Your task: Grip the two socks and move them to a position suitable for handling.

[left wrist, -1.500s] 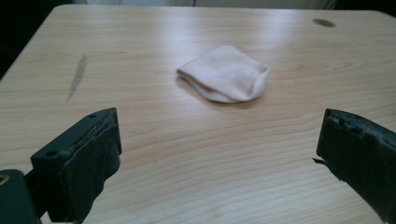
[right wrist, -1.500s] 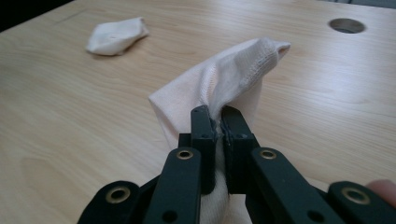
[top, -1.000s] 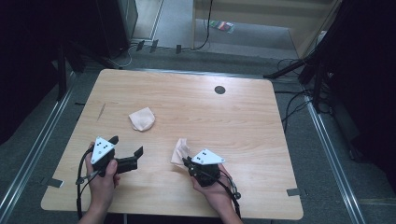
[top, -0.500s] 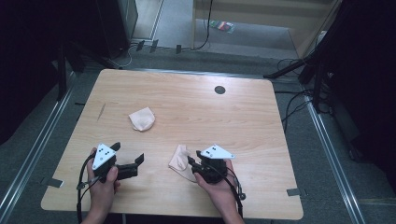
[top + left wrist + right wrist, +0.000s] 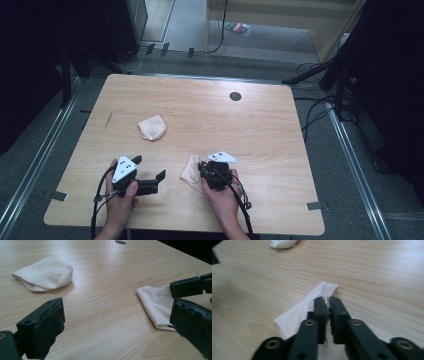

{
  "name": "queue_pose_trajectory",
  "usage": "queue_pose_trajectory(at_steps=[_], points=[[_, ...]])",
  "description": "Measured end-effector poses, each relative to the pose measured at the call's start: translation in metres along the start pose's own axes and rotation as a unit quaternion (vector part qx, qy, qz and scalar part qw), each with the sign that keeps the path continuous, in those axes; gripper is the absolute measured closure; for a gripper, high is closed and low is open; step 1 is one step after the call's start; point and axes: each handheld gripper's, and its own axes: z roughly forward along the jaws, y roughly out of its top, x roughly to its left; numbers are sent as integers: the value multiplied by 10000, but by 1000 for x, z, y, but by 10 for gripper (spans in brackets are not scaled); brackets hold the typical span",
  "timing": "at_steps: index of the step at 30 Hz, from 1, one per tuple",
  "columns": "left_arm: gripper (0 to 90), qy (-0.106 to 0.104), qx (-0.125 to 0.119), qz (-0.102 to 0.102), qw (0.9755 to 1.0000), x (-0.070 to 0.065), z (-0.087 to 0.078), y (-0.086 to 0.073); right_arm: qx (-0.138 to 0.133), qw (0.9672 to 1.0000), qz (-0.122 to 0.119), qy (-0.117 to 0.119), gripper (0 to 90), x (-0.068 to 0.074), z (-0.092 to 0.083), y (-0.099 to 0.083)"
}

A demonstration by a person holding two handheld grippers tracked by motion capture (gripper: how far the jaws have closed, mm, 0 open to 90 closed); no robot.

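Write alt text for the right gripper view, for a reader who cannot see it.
The right gripper is shut on the edge of a flat white cloth lying on a light wooden table. A second white cloth sits at the top edge, farther off.

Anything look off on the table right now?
Nothing stands out. One cloth lies loosely folded mid-table; the right hand-held gripper is shut on the edge of the other cloth, which lies flat. The left hand-held gripper is open.
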Motion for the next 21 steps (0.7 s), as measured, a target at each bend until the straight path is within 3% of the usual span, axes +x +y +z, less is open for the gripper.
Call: queue_pose_trajectory(at_steps=[4, 5, 7, 9, 11, 12, 15, 17, 19, 21], points=[[0, -24, 36, -37, 10000, -1, 1, 0, -40, 9997, -180, 170, 878, 6, -4, 9], [0, -54, -55, -56, 10000, 0, -1, 1, -114, 9991, -329, 250, 879, 13, -7, 17], [0, -46, -148, -77, 9999, 3, -4, 2, -153, 9987, -371, 306, 879, 16, -8, 20], [0, 56, -326, -119, 9994, 9, -13, 5, -239, 9971, -492, 530, 879, 28, -12, 30], [0, 216, -451, -59, 9987, 14, -20, 8, -480, 9928, -698, 848, 878, 44, -20, 45], [0, 228, -538, -107, 9982, 18, -23, 9, -480, 9928, -698, 848, 878, 44, -20, 45], [0, 172, -702, -382, 9967, 29, -31, 10, -856, 9847, -797, 1291, 874, 56, -38, 58], [0, 103, -748, -444, 9962, 34, -34, 10, -900, 9836, -766, 1363, 873, 55, -41, 59], [0, 114, -752, -425, 9962, 35, -35, 10, -905, 9818, -578, 1569, 871, 47, -47, 55], [0, 76, -731, -414, 9964, 33, -34, 10, -746, 9847, -439, 1514, 871, 31, -46, 43]])
